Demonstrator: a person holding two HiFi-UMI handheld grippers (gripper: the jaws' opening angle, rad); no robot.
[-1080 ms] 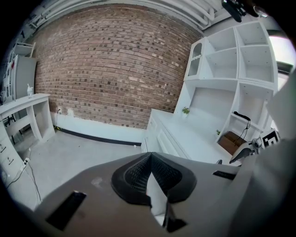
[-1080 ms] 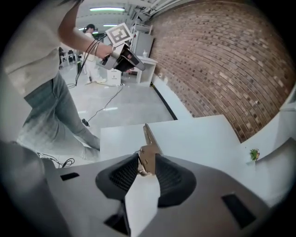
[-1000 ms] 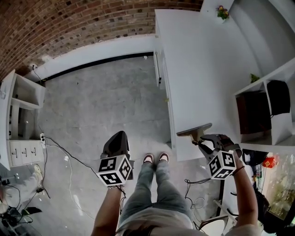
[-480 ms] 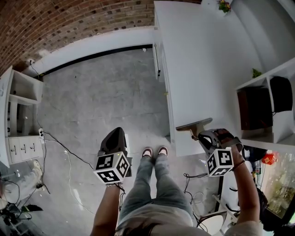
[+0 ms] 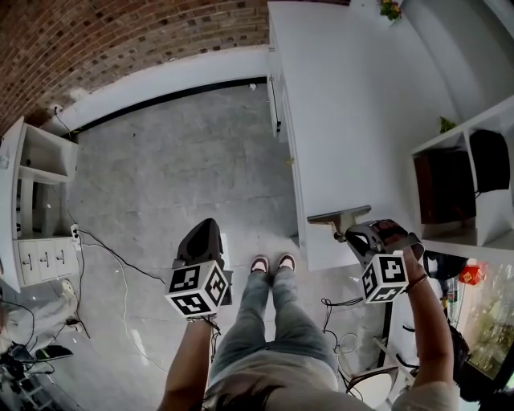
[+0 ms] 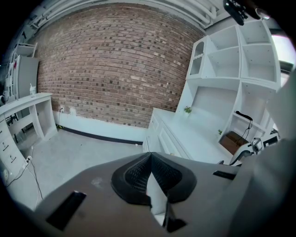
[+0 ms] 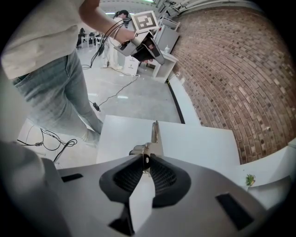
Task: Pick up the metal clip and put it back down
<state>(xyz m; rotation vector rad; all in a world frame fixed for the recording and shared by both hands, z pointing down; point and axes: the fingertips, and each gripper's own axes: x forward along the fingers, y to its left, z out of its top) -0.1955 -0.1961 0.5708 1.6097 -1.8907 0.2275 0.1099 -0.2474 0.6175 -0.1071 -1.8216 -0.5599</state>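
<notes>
Metal clip (image 7: 154, 137) pinched in the closed jaws of the right gripper (image 7: 145, 159), held at the near end of the white table (image 5: 353, 120), left gripper (image 6: 150, 156) jaws together on nothing, over the grey floor (image 5: 185, 177)

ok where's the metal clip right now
The metal clip is pinched in the right hand-held gripper, over the white counter's near end, lower right of the head view.

long white counter (image 5: 353, 120), drawers along its left side. runs from a near edge to a far end by the brick wall (image 5: 120, 40). carries a small green plant (image 5: 390, 11) at the far right corner. shows a metal clip (image 5: 339, 215) over the near edge; contact with the top cannot be told.
</notes>
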